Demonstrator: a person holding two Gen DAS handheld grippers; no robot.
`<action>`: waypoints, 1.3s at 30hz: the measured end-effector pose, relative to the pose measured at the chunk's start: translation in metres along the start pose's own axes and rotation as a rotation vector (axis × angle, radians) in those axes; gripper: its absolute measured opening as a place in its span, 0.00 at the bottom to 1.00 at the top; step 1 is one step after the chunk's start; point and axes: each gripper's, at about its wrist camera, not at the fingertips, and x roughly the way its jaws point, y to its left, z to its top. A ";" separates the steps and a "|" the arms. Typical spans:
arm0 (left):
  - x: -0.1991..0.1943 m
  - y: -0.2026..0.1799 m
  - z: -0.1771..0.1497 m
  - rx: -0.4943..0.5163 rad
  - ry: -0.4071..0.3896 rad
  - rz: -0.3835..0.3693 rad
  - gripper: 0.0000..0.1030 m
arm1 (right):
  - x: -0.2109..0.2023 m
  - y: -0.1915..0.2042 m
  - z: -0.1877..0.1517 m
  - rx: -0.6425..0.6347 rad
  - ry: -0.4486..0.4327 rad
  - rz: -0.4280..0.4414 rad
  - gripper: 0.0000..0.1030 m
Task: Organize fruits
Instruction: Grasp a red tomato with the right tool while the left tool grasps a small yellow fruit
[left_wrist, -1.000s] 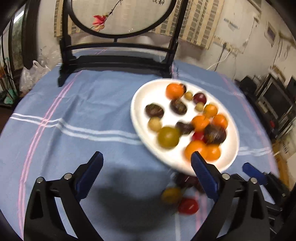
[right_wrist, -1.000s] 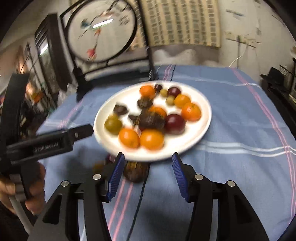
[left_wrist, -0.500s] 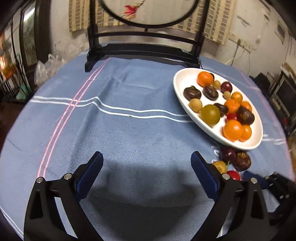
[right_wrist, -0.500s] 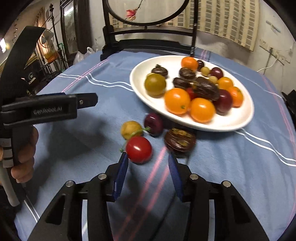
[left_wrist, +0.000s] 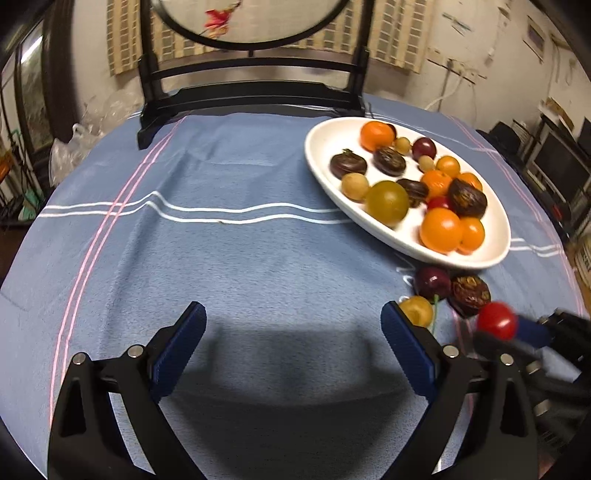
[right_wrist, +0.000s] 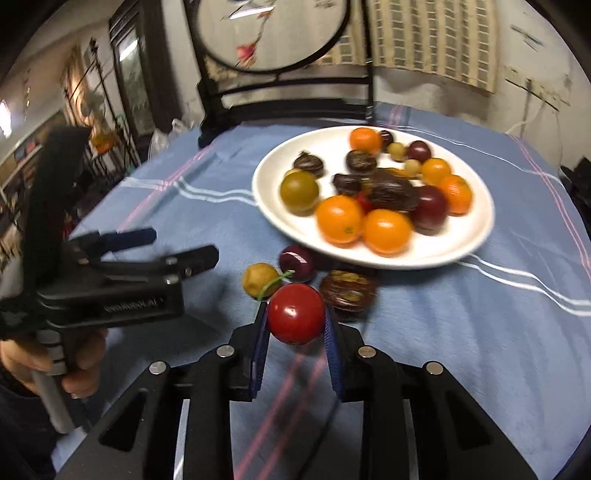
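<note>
A: Right gripper (right_wrist: 295, 320) has the red tomato (right_wrist: 295, 319) pinched between its blue fingers (right_wrist: 260, 345), clenched on both sides. Round, glossy, bright red, with a highlight on top.

B: And just ahead of those fingers?

A: Three loose fruits on the blue cloth of the counter (right_wrist: 461, 332): a yellow fruit (right_wrist: 259, 279) with a green stem to the front-left of the fingertips, a dark red fruit (right_wrist: 297, 259) straight ahead, and a brown wrinkled fruit (right_wrist: 347, 291) to the front-right. All three sit close together, just short of the white plate (right_wrist: 436, 254).

B: Count on the plate?

A: Five orange ones that I can pick out, one big olive-green one, several dark wrinkled ones, two dark red, a few small pale ones (the blur makes the small ones hard to tally).

B: Left side?

A: Left gripper (left_wrist: 293, 341) has its fingers spread wide, grasping nothing, over bare cloth. The plate lies ahead and to the right of them.
</note>
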 end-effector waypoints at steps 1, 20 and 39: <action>0.001 -0.002 -0.001 0.011 0.003 -0.005 0.90 | -0.004 -0.006 -0.003 0.020 -0.004 0.002 0.28; 0.014 -0.041 -0.016 0.172 0.047 -0.052 0.63 | -0.013 -0.016 -0.015 0.067 0.002 0.020 0.28; 0.014 -0.075 -0.016 0.234 0.039 -0.124 0.30 | -0.013 -0.015 -0.015 0.062 -0.003 0.016 0.29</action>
